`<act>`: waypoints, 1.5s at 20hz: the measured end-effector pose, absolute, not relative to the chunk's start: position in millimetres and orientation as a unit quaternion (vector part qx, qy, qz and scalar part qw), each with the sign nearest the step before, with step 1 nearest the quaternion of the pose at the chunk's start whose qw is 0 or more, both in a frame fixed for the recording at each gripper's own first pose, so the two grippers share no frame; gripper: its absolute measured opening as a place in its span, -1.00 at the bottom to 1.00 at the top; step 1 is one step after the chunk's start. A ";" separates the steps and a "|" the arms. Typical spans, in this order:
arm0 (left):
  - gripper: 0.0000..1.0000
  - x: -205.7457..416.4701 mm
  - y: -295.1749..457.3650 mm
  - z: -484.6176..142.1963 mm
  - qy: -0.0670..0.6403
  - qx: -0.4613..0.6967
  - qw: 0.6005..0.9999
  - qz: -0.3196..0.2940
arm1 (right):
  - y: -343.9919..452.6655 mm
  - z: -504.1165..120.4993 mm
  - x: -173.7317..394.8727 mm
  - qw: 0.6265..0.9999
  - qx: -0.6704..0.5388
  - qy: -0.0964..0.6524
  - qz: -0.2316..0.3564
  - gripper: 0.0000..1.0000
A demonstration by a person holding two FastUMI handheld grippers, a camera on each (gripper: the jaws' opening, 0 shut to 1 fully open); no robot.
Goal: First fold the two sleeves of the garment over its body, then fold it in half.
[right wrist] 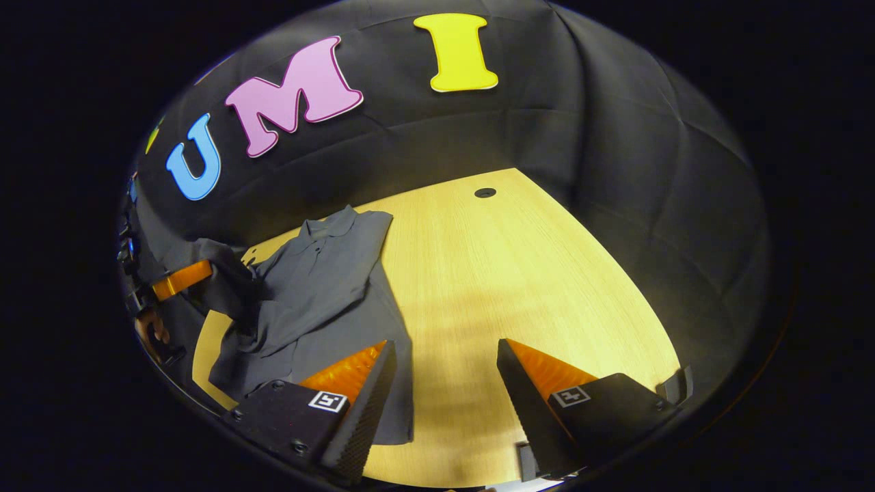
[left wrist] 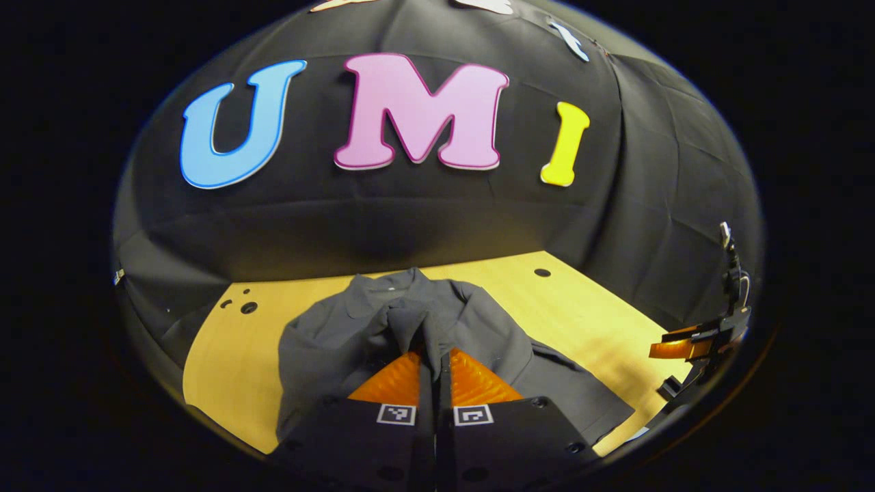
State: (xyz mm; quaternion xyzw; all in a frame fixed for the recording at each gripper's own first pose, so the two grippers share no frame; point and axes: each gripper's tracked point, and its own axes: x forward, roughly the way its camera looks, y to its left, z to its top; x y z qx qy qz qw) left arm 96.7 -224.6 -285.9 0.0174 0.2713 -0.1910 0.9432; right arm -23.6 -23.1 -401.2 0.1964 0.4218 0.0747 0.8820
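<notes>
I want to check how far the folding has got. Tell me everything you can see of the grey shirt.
The dark grey collared cloth shirt lies spread on the light wooden table, collar toward the booth wall. The left tongs are shut on a fold of it, lifted over the body. Its other side lies flat, apart from the open right tongs. It isn't yet folded in half.
</notes>
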 end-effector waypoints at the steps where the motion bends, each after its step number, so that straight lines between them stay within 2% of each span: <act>1: -0.88 96.1 -233.6 -296.0 0.279 0.021 0.940 -0.193 | -25.3 -404.4 -22.0 0.882 0.192 0.424 0.080 0.85; 4: -0.87 93.5 -258.6 -328.3 0.298 0.038 0.933 -0.200 | -32.6 -414.1 -20.8 0.877 0.181 0.434 0.095 0.95; 12: -0.68 72.4 -309.9 -389.9 0.351 0.052 0.904 -0.238 | -45.0 -443.3 -19.9 0.866 0.185 0.453 0.101 0.97; 13: -0.36 68.4 -317.3 -391.6 0.354 0.050 0.901 -0.247 | -46.0 -446.0 -22.1 0.865 0.182 0.456 0.101 0.97; 16: -0.19 57.8 -338.9 -401.0 0.366 0.047 0.888 -0.275 | -46.1 -453.6 -29.8 0.858 0.180 0.470 0.104 0.97; 18: 0.01 47.9 -355.3 -402.9 0.372 0.036 0.878 -0.299 | -48.0 -454.6 -31.2 0.857 0.177 0.473 0.103 0.98; 19: 0.31 43.9 -360.7 -400.6 0.371 0.030 0.876 -0.306 | -46.5 -453.5 -30.3 0.856 0.179 0.473 0.103 0.98; 20: 0.41 39.0 -366.5 -397.9 0.372 0.020 0.873 -0.313 | -45.7 -453.4 -30.4 0.856 0.180 0.474 0.103 0.98; 21: 0.64 33.7 -370.2 -395.0 0.373 0.011 0.872 -0.318 | -45.7 -453.6 -32.7 0.855 0.180 0.476 0.104 0.98; 22: 0.55 30.3 -371.9 -391.9 0.372 0.003 0.872 -0.318 | -44.3 -453.0 -33.3 0.854 0.180 0.476 0.105 0.97; 23: 0.72 25.0 -372.9 -387.7 0.373 -0.005 0.871 -0.320 | -40.3 -450.6 -33.7 0.854 0.181 0.476 0.107 0.98; 25: 0.83 12.0 -371.1 -381.2 0.376 -0.011 0.868 -0.326 | -27.5 -443.6 -37.1 0.853 0.185 0.475 0.111 0.98; 30: 0.83 -15.1 -343.2 -352.2 0.360 -0.009 0.870 -0.338 | 1.7 -426.5 -52.4 0.852 0.190 0.471 0.125 0.97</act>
